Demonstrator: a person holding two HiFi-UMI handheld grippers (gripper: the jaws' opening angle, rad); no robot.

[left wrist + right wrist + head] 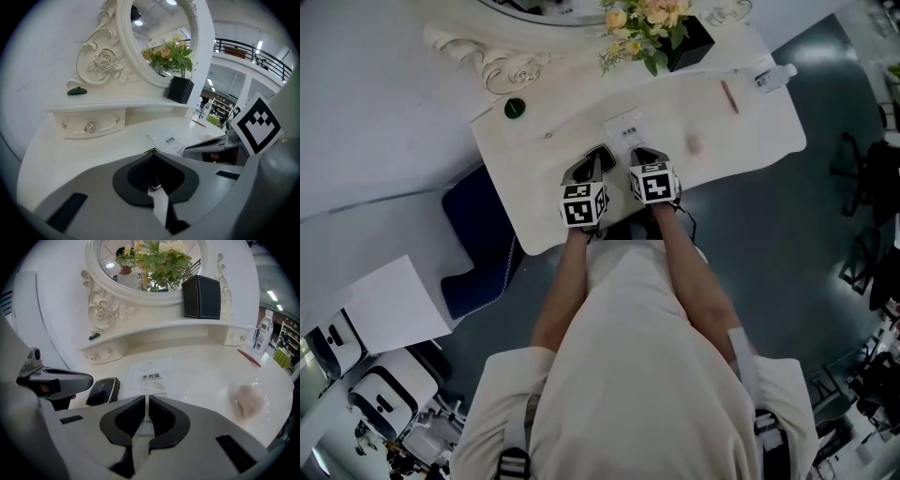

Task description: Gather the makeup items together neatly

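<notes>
My left gripper and right gripper: closed (empty). Thin white paper sachet looks light, floppy; I'd pinch 1 edge.

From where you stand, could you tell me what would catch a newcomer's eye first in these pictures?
The bouquet in its black box stands out first, before the ornate white mirror at the back of the vanity. Next come the left tongs and right tongs, side by side at the front edge, with a white packet just beyond them.
</notes>
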